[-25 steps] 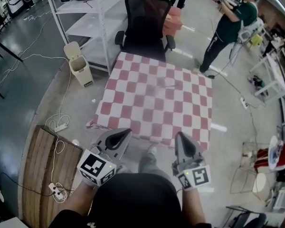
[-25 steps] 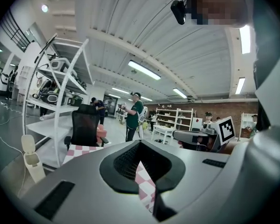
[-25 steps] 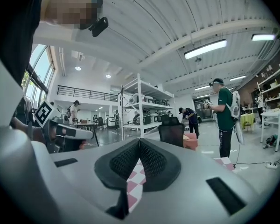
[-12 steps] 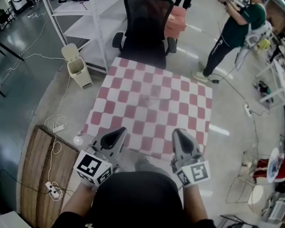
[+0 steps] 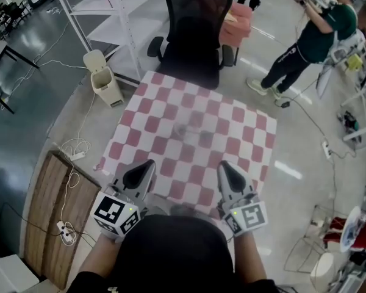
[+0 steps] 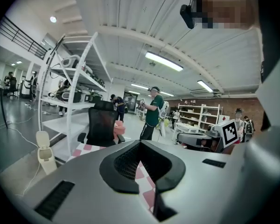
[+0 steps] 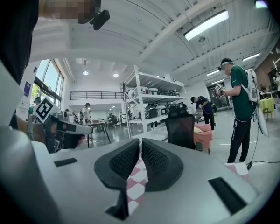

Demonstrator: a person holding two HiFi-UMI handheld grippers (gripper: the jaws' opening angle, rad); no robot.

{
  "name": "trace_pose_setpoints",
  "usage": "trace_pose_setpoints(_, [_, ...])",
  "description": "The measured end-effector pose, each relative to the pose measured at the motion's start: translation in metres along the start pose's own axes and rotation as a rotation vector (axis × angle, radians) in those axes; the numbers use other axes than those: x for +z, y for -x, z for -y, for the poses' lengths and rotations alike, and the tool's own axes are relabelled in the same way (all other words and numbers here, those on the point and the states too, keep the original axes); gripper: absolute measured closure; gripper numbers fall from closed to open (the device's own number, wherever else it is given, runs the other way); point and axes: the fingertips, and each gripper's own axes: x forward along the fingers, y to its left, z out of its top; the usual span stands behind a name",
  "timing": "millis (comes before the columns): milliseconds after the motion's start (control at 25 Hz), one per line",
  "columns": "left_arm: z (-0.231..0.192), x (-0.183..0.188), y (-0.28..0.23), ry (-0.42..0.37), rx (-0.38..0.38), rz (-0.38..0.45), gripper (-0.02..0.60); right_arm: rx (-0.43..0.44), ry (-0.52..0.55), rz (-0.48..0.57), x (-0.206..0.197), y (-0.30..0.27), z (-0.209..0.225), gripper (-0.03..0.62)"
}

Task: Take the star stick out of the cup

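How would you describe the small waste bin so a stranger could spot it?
Find the red-and-white checkered table in the middle of the head view. Off its far left corner, at the foot of the white shelving rack, stands the bin. It is the only small cream container there, left of the black office chair.

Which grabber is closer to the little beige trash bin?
The left gripper. The beige bin stands on the floor off the checked table's far left corner, on that gripper's side; the right gripper sits farther over.
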Motion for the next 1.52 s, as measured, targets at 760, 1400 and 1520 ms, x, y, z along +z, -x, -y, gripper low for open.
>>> trace_pose_setpoints(760, [-0.008, -0.023, -0.004, 0.032, 0.099, -0.097, 0.541, 0.031, -0.040, -0.130, -0.054, -0.061, 0.048, 0.382])
trace_pose_setpoints(1400, [-0.046, -0.046, 0.004, 0.097, 0.163, -0.155, 0.541, -0.030, -0.082, -0.258, -0.114, -0.126, 0.064, 0.310])
trace_pose_setpoints(1520, [-0.049, -0.048, 0.004, 0.109, 0.171, -0.159, 0.541, -0.022, -0.095, -0.270, -0.121, -0.135, 0.066, 0.310])
